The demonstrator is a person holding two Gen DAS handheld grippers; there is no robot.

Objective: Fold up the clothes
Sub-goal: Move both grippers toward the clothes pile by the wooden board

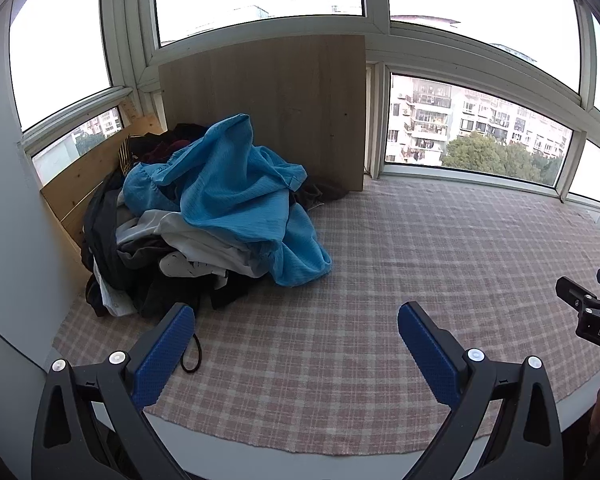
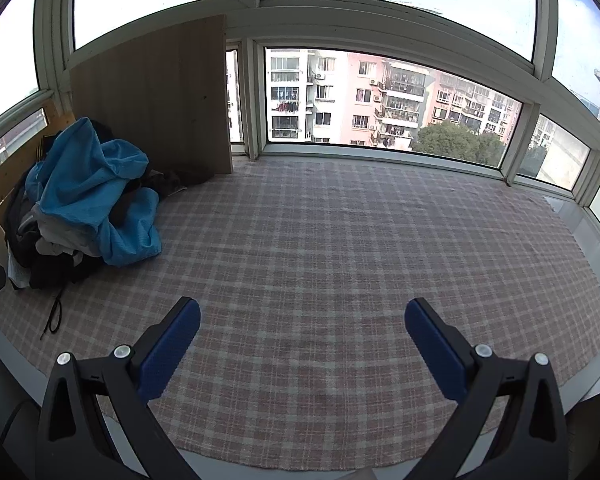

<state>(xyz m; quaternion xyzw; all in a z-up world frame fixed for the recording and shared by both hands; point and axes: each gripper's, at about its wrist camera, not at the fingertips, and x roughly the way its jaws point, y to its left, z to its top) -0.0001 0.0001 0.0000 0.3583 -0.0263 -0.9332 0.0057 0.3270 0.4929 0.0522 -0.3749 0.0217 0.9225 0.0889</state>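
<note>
A heap of crumpled clothes [image 1: 148, 248] lies at the back left of a plaid-covered surface [image 1: 380, 272]. A bright blue garment [image 1: 228, 196] is draped on top, over white, grey and black pieces. The heap also shows at the left of the right wrist view [image 2: 52, 232], with the blue garment [image 2: 88, 196] on top. My left gripper [image 1: 296, 316] is open and empty, in front of the heap and to its right. My right gripper [image 2: 302, 312] is open and empty over the bare plaid cloth [image 2: 340, 248]. Its tip shows at the right edge of the left wrist view [image 1: 592, 300].
A wooden board [image 1: 264, 108] leans upright against the window behind the heap, and a plank [image 1: 84, 176] stands to its left. A black hair tie [image 1: 192, 356] lies by my left finger. Window frames [image 1: 480, 168] border the far side. The cloth's front edge is near me.
</note>
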